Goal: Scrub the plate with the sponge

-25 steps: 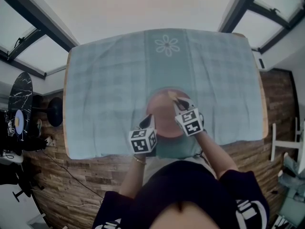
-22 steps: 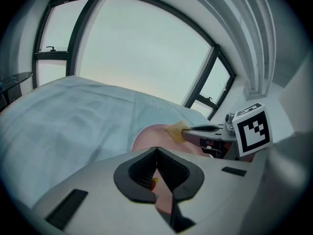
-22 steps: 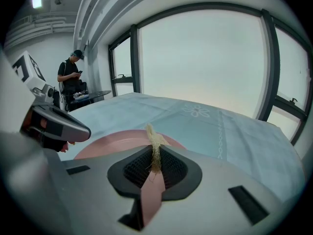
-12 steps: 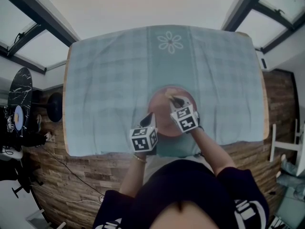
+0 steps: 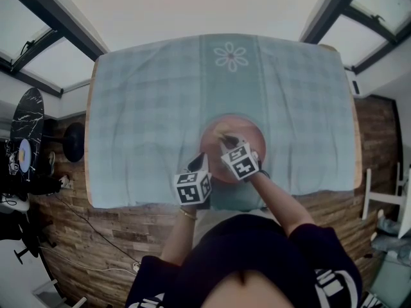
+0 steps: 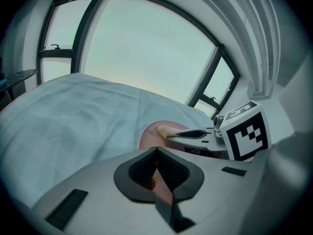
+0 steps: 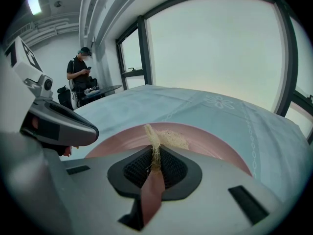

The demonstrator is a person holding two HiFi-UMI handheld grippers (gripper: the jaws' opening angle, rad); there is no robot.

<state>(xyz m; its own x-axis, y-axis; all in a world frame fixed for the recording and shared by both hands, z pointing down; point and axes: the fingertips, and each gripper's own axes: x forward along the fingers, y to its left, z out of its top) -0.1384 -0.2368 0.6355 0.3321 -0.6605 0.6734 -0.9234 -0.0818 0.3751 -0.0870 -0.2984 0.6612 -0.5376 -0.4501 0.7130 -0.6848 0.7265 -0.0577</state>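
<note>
A round pink plate lies on the blue-green checked tablecloth, near the table's front edge. My left gripper is at the plate's left rim, and its jaws are closed on that rim. My right gripper is over the left part of the plate, shut on a thin beige sponge. The sponge's free end rests on the plate's surface. From the left gripper view, the right gripper reaches in from the right with the sponge at its tip.
The cloth covers the whole table and carries a flower print at the far middle. A person stands by a small dark table at the window, far left in the right gripper view. Wooden floor surrounds the table.
My right gripper has slid leftward across the plate with the sponge in it. The left gripper and the plate have stayed in place.
</note>
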